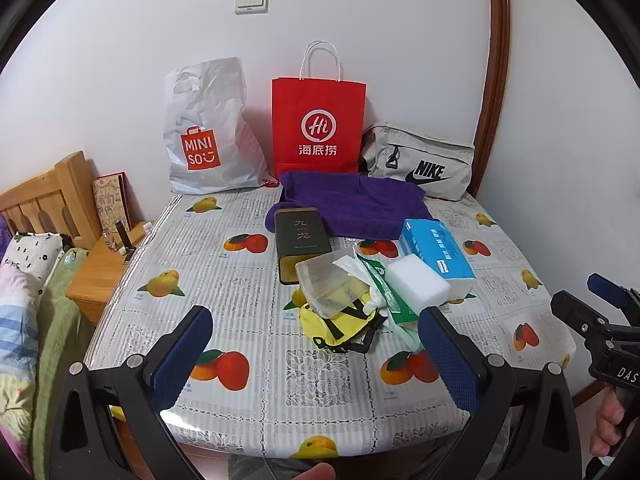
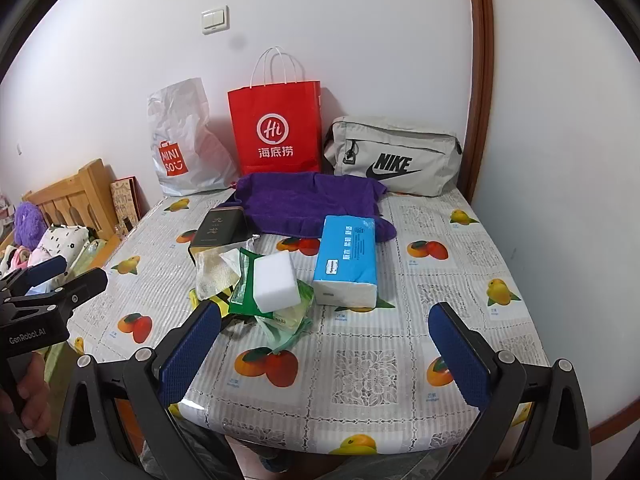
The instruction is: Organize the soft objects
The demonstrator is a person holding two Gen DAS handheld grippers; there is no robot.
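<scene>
both hand-held grippers, left (image 1: 316, 340) and right (image 2: 324, 340), spread, empty; red bag (image 2: 276, 132) contents hidden.

Both tongs, left (image 1: 316, 344) and right (image 2: 326, 344), had black frames, silver screws and blue textured pads (image 2: 188, 354). White lettering marked their sides. Bare-skinned hands (image 2: 30, 396) gripped black handles.
</scene>
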